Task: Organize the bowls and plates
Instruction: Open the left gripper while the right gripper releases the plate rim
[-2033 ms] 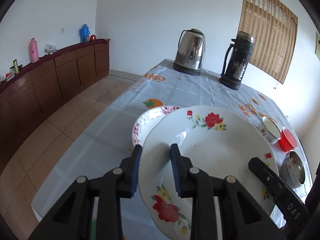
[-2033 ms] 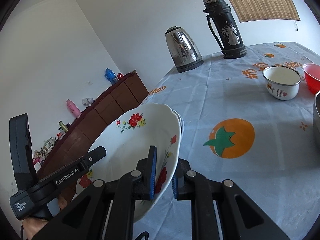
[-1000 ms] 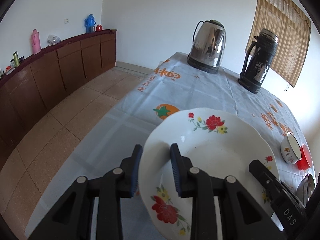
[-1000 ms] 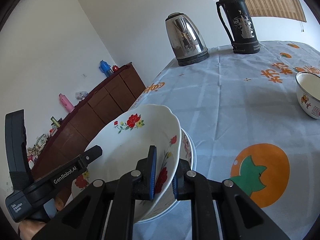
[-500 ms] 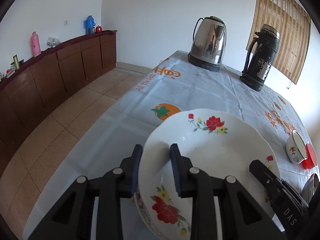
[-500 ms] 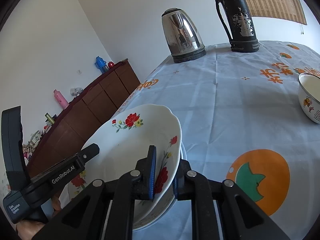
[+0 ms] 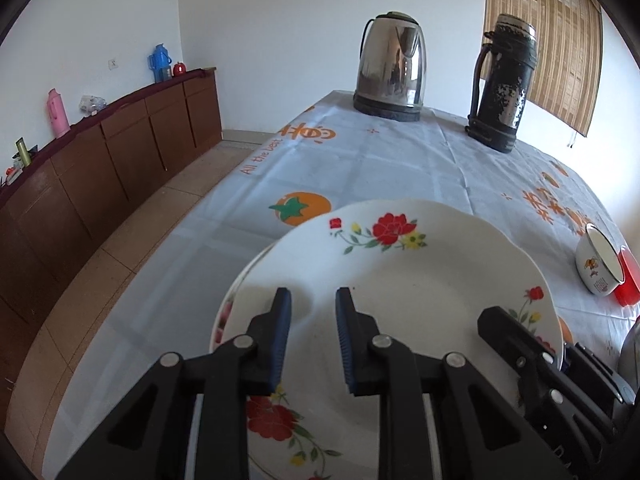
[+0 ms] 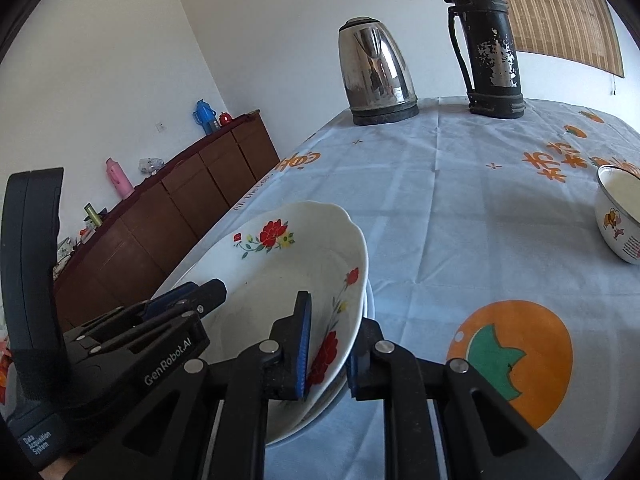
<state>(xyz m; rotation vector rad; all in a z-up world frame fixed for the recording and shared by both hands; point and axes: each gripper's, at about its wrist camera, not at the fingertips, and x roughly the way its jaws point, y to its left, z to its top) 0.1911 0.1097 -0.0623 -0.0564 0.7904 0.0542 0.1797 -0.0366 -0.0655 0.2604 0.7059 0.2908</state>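
Observation:
A white plate with red flowers (image 7: 420,292) lies tilted on top of another plate (image 7: 222,320), whose pink-flowered edge peeks out at its left. My left gripper (image 7: 312,320) straddles the top plate's near left rim, and its jaws are closing on it. In the right wrist view my right gripper (image 8: 329,344) is shut on the right rim of the same plate (image 8: 280,272); one pad is inside the bowl of the plate and one outside. The lower plate (image 8: 370,300) shows as a thin edge below. Each gripper is visible in the other's view: the left gripper (image 8: 196,292), the right gripper (image 7: 520,340).
A steel kettle (image 7: 390,76) and a dark flask (image 7: 502,84) stand at the table's far end. An enamel bowl (image 7: 598,268), a red bowl (image 7: 626,280) and a metal bowl (image 7: 630,348) sit at the right. The table's left edge drops to a tiled floor.
Both grippers carried the flowered plate over the lower plate and down onto it. The left gripper's jaws now stand closer together. The right gripper kept its grip.

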